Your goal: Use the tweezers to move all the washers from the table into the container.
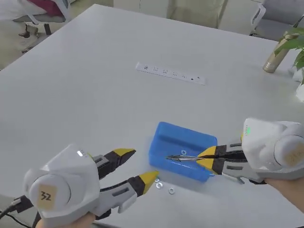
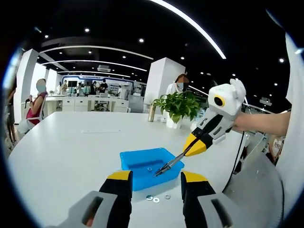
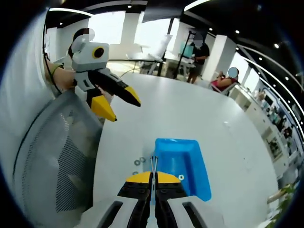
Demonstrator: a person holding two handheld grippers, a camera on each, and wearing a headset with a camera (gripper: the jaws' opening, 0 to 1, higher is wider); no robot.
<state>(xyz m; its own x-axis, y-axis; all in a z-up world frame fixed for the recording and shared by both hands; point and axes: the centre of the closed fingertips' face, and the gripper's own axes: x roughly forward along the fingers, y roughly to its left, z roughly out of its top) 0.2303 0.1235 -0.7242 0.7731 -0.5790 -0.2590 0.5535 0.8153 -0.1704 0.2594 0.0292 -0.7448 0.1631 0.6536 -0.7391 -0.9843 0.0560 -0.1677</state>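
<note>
A blue container (image 1: 183, 156) sits on the white table (image 1: 95, 95), with a washer (image 1: 184, 152) inside it. My right gripper (image 1: 207, 158) is shut on thin metal tweezers (image 1: 180, 158), whose tips reach over the container's near side. I cannot tell whether the tips hold a washer. Three washers (image 1: 159, 183) lie on the table just in front of the container. My left gripper (image 1: 137, 166) is open and holds nothing, close to the container's left front corner. In the right gripper view, the tweezers (image 3: 153, 164) point between the container (image 3: 183, 161) and the loose washers (image 3: 139, 161).
A white power strip (image 1: 170, 73) lies across the middle of the table. At the far right stand a gold bottle (image 1: 276, 53) and a green plant (image 2: 176, 105). A mesh chair (image 3: 61, 161) stands beside the table's near edge. People are in the background.
</note>
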